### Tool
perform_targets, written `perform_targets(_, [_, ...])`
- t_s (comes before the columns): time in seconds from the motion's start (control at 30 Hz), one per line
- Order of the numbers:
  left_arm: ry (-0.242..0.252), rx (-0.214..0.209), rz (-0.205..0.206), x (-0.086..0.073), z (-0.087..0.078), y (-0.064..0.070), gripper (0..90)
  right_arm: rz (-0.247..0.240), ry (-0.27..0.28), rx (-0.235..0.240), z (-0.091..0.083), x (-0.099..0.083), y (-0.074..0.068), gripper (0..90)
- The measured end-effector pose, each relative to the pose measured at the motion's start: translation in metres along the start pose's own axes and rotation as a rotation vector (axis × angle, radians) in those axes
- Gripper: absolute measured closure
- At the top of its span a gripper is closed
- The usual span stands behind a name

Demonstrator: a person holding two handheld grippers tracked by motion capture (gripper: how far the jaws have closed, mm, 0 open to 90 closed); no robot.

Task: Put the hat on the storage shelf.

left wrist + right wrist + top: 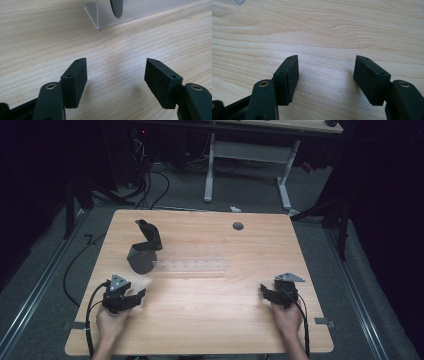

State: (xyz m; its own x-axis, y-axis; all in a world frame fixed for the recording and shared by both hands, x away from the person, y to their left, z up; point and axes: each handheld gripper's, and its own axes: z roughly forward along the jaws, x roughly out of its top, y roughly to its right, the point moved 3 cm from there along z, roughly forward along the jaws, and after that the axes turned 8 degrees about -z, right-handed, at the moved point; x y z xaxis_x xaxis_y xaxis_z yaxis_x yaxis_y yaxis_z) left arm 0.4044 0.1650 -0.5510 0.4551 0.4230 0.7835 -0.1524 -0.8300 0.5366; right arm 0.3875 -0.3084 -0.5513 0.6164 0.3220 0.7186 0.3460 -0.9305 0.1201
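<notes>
Left gripper [131, 296] resting on the wooden table [210, 320], jaws gaping wide, dark scoop [144, 249] sitting just ahead, right gripper [266, 292] lying opposite, jaws also spread, nothing between them.

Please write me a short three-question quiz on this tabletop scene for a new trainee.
1. True or false: the left gripper has its jaws shut on the dark scoop.
2. Which gripper is nearer the dark scoop? A) the left gripper B) the right gripper C) both equally near
3. Fill in: in both gripper views, between the open jaws lies bare ____.

Key
1. False: the jaws stand open with nothing between them, and the dark scoop sits apart, farther up the wooden table.
2. A: the dark scoop and the clear plastic piece beside it lie toward the left gripper's side.
3. wood.
</notes>
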Motion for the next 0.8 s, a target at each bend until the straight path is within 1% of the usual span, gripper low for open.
perform_targets(0.03, [-0.004, 0.004, 0.020, -0.0022, 0.0004, 0.0010, 34.9, 0.000, 0.000, 0.000, 0.0000, 0.0000, 0.0000, 37.1])
perform_targets(0.1, [0.000, 0.006, 0.029, -0.0033, 0.0010, 0.0017, 34.9, -0.001, 0.000, 0.000, 0.0000, 0.0000, 0.0000, 37.0])
perform_targets(0.23, [0.000, 0.014, 0.033, -0.0064, 0.0038, 0.0007, 34.3, -0.001, 0.000, 0.000, 0.0001, 0.0000, 0.0000, 37.0])
perform_targets(0.3, [-0.006, 0.024, 0.032, -0.0065, 0.0047, 0.0000, 33.7, -0.001, 0.000, 0.001, 0.0001, 0.0000, 0.0000, 37.0])
perform_targets(0.47, [-0.009, 0.029, 0.020, -0.0053, 0.0048, -0.0021, 31.4, 0.001, -0.003, 0.001, 0.0001, 0.0002, -0.0001, 36.8])
perform_targets(0.53, [-0.009, 0.034, 0.021, -0.0052, 0.0050, -0.0025, 30.2, 0.001, -0.003, 0.001, 0.0001, 0.0002, -0.0001, 36.7])
perform_targets(0.8, [-0.008, 0.036, 0.015, -0.0049, 0.0053, -0.0029, 28.7, -0.005, -0.003, 0.005, 0.0002, 0.0002, -0.0003, 35.6])
